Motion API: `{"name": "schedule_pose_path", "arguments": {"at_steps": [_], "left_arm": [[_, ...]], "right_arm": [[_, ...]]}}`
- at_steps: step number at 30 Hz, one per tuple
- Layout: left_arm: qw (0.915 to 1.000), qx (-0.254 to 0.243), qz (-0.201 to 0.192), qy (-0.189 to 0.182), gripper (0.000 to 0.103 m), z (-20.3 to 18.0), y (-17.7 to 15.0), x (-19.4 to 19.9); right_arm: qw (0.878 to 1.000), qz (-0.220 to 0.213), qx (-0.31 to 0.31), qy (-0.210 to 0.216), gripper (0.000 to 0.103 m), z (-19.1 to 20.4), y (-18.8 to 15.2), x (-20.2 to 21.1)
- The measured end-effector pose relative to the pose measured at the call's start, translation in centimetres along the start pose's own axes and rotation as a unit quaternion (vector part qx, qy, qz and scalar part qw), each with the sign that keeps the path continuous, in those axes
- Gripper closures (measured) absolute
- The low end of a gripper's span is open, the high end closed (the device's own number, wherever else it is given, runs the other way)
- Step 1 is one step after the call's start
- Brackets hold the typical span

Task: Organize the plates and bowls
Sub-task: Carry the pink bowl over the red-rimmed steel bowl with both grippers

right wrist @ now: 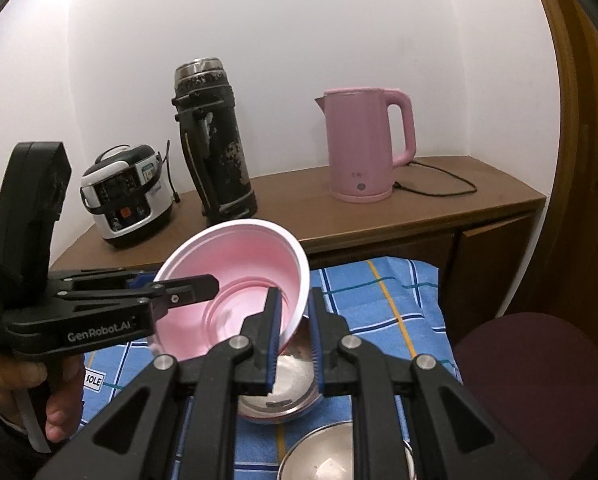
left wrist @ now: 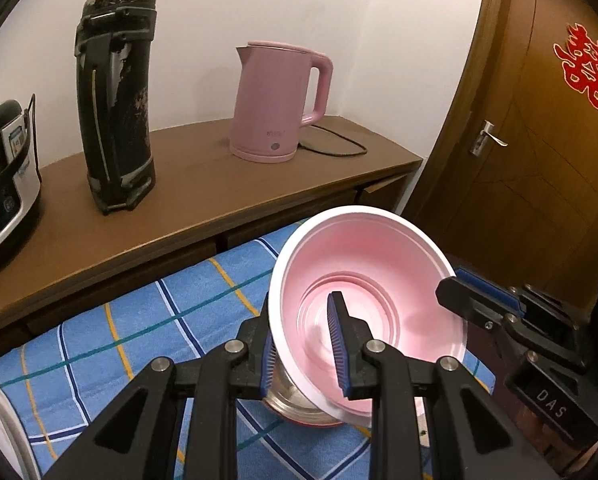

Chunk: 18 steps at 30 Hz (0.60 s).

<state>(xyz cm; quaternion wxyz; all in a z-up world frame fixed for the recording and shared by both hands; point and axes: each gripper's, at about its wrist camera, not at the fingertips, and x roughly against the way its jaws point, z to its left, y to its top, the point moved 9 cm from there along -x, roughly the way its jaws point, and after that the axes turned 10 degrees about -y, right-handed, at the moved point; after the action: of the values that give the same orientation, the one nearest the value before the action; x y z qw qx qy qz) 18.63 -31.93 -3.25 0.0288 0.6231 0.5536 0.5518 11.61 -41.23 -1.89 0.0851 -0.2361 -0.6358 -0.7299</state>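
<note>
Left wrist view: I have the pink bowl (left wrist: 373, 280) tilted just above the steel bowl (left wrist: 295, 402), left gripper (left wrist: 303, 354) and right gripper (left wrist: 459, 292) each pinching its rim; uneven pull could buckle it loose.

Pink kettle (right wrist: 365, 148), black thermos (right wrist: 215, 140), rice cooker (right wrist: 127, 196), wooden sideboard (right wrist: 439, 216), checked cloth (left wrist: 139, 320)

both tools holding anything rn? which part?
Yes, both grip the pink bowl by its rim wall: left tool on the near-left edge, right tool on the opposite edge, one finger inside, one outside. Bowl is lifted and tilted.
</note>
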Motion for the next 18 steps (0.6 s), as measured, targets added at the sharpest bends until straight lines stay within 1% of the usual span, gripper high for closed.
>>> {"name": "schedule_pose_path", "arguments": {"at_steps": [10,18], "left_arm": [[0.9996,0.023,0.013,-0.005,0.076,1.4,-0.4,-1.0],[0.9988,0.03,0.031,-0.022,0.076,1.7,-0.9,-2.1]], "right_arm": [[1.0,0.021,-0.001,-0.009,0.089,0.4,-0.9,-1.5],[0.999,0.033,0.003,-0.022,0.089,-0.1,-1.4,-2.1]]}}
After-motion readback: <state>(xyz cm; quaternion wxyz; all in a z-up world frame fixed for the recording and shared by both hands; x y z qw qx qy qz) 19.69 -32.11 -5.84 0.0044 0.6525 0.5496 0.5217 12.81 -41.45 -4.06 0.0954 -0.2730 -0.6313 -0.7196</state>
